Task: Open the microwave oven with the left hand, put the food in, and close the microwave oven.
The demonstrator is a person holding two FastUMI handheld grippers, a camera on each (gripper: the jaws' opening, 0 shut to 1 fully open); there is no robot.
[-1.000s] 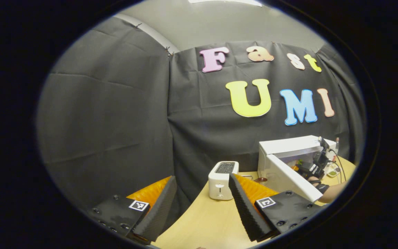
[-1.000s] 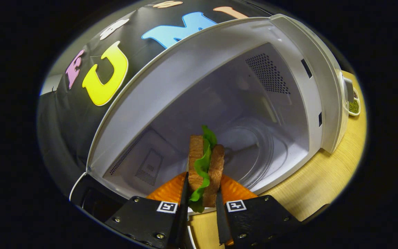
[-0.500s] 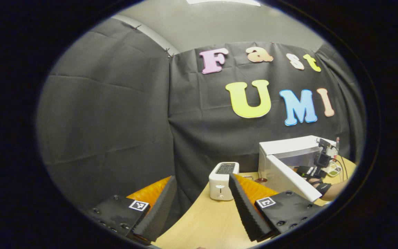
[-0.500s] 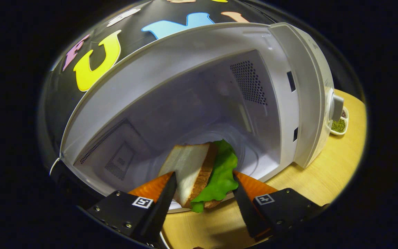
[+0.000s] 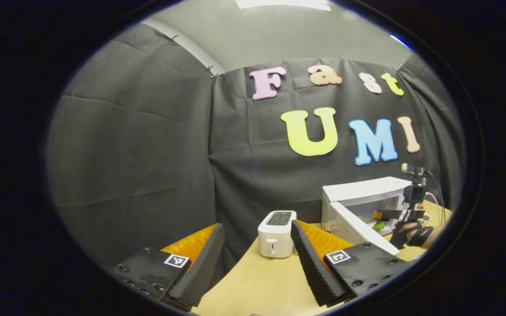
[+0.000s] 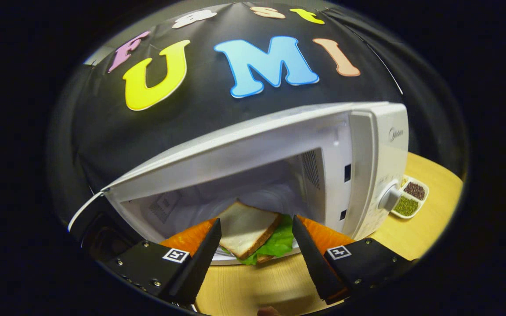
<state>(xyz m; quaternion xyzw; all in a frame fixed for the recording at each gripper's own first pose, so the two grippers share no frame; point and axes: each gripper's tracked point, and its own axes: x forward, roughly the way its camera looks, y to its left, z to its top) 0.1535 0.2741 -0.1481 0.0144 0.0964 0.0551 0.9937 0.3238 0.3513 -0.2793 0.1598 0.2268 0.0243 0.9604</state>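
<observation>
The white microwave (image 6: 376,149) stands open, its door (image 6: 99,219) swung out to the left. A sandwich (image 6: 253,235) of white bread and green lettuce lies flat on the turntable inside, near the front. My right gripper (image 6: 255,259) is open just outside the cavity, fingers either side of the sandwich but not touching it. My left gripper (image 5: 257,259) is open and empty, well left of the microwave (image 5: 358,206); far off in that view a gloved hand holds the right gripper (image 5: 400,216) at the oven's mouth.
A white toaster (image 5: 276,235) stands on the wooden table (image 5: 257,285) left of the microwave, close ahead of my left gripper. A small white dish (image 6: 409,199) of dark and green seeds sits on the table right of the microwave.
My right gripper opened, let go of the sandwich, which tipped flat onto the turntable, and then drew back out of the cavity. My left gripper hardly moved.
</observation>
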